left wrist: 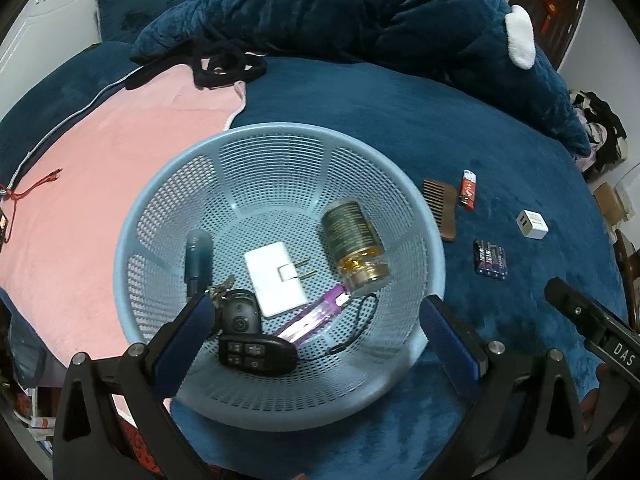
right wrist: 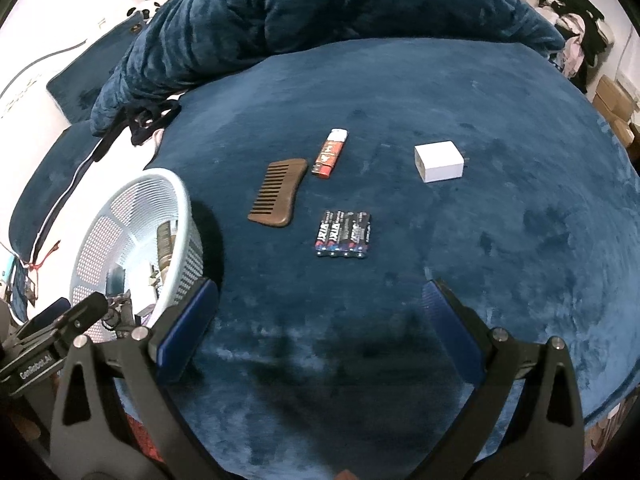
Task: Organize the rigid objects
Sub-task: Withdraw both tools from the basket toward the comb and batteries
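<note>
A light blue mesh basket (left wrist: 280, 148) sits on the blue bed cover and also shows at the left of the right wrist view (right wrist: 132, 204). It holds a green bottle (left wrist: 352, 236), a white plug adapter (left wrist: 272, 280), a purple lighter (left wrist: 316, 316), car keys (left wrist: 252, 348) and a dark tube (left wrist: 198, 256). My left gripper (left wrist: 316, 316) is open and empty above the basket. On the cover lie a wooden comb (right wrist: 278, 192), a red lighter (right wrist: 330, 154), a battery pack (right wrist: 344, 234) and a white charger cube (right wrist: 438, 161). My right gripper (right wrist: 318, 312) is open and empty, in front of the batteries.
A bunched dark blue quilt (right wrist: 320, 0) lies at the back of the bed. A pink towel (left wrist: 100, 168) lies left of the basket with a black strap (left wrist: 224, 68) on its far edge. Clothes and boxes (right wrist: 576, 32) sit off the bed at the right.
</note>
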`<action>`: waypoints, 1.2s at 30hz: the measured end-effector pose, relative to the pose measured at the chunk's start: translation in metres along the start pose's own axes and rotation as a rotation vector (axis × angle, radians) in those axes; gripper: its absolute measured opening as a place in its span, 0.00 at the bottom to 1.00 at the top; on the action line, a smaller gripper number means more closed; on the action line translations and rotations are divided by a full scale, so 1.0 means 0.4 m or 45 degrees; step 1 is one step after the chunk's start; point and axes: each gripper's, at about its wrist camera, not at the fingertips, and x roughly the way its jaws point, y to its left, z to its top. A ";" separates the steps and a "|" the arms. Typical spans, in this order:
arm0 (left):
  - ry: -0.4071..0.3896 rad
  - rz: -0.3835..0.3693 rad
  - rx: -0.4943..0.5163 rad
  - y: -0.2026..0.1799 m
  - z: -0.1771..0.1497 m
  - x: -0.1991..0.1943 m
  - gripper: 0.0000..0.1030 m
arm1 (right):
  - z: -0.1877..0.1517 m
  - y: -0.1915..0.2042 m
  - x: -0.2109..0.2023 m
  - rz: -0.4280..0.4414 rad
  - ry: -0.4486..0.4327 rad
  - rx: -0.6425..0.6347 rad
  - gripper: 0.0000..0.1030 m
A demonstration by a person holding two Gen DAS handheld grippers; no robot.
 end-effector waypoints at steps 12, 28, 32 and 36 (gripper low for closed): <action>-0.013 -0.039 0.063 -0.078 0.014 0.029 1.00 | 0.010 -0.049 0.030 -0.041 0.021 0.060 1.00; 0.020 -0.058 0.063 -0.113 0.080 0.123 1.00 | 0.084 -0.081 0.190 -0.008 0.117 0.055 1.00; 0.029 -0.063 0.052 -0.118 0.104 0.151 1.00 | 0.090 -0.075 0.234 0.033 0.158 0.041 1.00; 0.042 -0.070 0.042 -0.124 0.128 0.176 1.00 | 0.108 -0.070 0.267 0.066 0.167 0.028 1.00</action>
